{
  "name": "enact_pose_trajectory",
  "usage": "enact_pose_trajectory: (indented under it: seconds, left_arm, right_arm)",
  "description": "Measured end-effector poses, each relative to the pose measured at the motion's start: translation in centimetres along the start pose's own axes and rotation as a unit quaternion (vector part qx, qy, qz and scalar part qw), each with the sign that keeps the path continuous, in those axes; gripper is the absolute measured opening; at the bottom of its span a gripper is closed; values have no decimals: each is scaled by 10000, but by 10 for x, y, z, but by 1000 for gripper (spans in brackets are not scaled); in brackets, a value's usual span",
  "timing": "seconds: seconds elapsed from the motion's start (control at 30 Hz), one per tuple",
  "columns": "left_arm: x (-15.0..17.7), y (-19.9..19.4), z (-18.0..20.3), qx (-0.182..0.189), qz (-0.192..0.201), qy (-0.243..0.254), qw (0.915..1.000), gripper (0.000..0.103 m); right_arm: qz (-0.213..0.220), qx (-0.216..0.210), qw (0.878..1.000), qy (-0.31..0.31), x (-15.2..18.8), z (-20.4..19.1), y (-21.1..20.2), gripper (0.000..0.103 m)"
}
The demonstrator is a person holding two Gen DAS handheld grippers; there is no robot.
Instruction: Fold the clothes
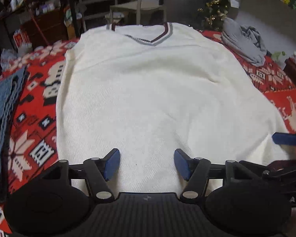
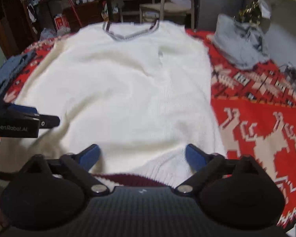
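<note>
While the hem is being approached: a white sweater (image 1: 148, 90) is being shown spread flat, neck away, on a red patterned cloth (image 1: 35, 106).
Left gripper (image 1: 147, 164): being held released, jaws wide, low over the near hem; nothing is being pinched.
Right gripper (image 2: 143, 157): likewise being held released, jaws spread over the hem's right part, where a maroon band (image 2: 128, 178) is being glimpsed beneath.
Sleeves: seemingly already being kept tucked in; not fully certain.
Handling: the knit is being judged soft, limp and fairly light; it is likely being draped and stretched if lifted by one point.
Hold: the two hem corners are being favoured, each pinched through both layers.
Risk: only the top layer being caught.
Nearby: blue denim (image 1: 2, 102) and a grey garment (image 1: 244, 43) are being left aside.
</note>
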State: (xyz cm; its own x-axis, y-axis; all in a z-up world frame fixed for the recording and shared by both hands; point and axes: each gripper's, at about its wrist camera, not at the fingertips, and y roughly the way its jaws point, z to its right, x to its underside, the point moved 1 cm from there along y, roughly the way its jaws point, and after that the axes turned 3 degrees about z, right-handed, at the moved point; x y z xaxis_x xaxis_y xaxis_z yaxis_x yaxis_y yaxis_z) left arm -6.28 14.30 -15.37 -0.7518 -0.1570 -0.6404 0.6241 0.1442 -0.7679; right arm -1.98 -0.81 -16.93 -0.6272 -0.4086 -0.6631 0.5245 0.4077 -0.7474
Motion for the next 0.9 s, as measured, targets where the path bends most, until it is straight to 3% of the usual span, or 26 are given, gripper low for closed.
enact_pose_trajectory:
  seconds: [0.43,0.63,0.9]
  left_arm:
    - [-2,10,-16,-300,-237,-251,9990,101]
    - [0,10,-17,-307,-210,-321,9988,103]
    - [3,9,-18,-279,-124,-326,9990,103]
  right_arm:
    - [56,57,9997,-228,6,-4,12,102]
    - [20,171,9998,-121,5,-6,13,102]
    - [-334,211,9992,-75,-3,-6,16,102]
